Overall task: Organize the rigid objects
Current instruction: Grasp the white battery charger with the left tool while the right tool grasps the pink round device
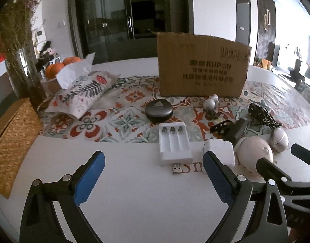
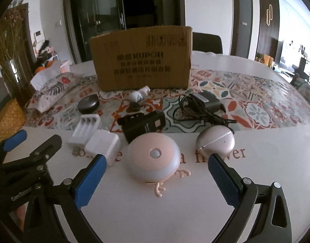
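Observation:
My left gripper (image 1: pixel 152 162) is open above the white table, just short of a white battery charger (image 1: pixel 174 143) with a small USB plug (image 1: pixel 177 168) at its near end. A white power adapter (image 1: pixel 219 151) lies by the right finger. My right gripper (image 2: pixel 155 166) is open with its fingertips on either side of a round pink night light (image 2: pixel 153 158), and its pads do not touch the light. A pinkish ball-shaped device (image 2: pixel 215 142), a black holder (image 2: pixel 143 126), a black charger with cable (image 2: pixel 205 105), a black round case (image 2: pixel 88 103) and a small white figurine (image 2: pixel 137 96) lie beyond. A cardboard box (image 2: pixel 141 59) stands behind them.
A patterned table runner (image 2: pixel 246 99) crosses the table. A fabric tissue pouch (image 1: pixel 82 93), oranges (image 1: pixel 55 68), a vase of dried flowers (image 1: pixel 19 60) and a woven basket (image 1: pixel 11 141) stand at the left. The right gripper's finger (image 1: pixel 272 168) shows at the right of the left wrist view.

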### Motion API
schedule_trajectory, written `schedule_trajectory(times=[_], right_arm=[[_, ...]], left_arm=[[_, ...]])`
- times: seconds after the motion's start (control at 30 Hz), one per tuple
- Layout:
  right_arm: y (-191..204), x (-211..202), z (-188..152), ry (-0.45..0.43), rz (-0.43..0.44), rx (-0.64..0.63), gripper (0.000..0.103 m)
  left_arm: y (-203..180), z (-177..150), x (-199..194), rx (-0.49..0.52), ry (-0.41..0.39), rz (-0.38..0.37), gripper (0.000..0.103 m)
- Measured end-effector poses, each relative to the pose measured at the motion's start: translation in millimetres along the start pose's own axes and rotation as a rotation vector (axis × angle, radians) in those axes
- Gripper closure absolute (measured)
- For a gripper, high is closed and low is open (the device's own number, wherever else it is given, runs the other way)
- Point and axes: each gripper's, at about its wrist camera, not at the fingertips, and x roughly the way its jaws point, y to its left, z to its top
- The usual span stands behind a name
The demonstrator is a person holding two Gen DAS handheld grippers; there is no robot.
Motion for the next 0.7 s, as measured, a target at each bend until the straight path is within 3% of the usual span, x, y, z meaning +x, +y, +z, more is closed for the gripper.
schedule_trajectory(times=[0.27,0.7], right_arm=[[-1,17,2,0.031,0.002,-0.008,0.004],[-7,42,3,0.099,0.033,0.033,0.014]], left_arm=[[-6,1,30,0.012,0.076,-0.03,0.011],[-13,6,52,0.019,0.124,-0.029,0.016]])
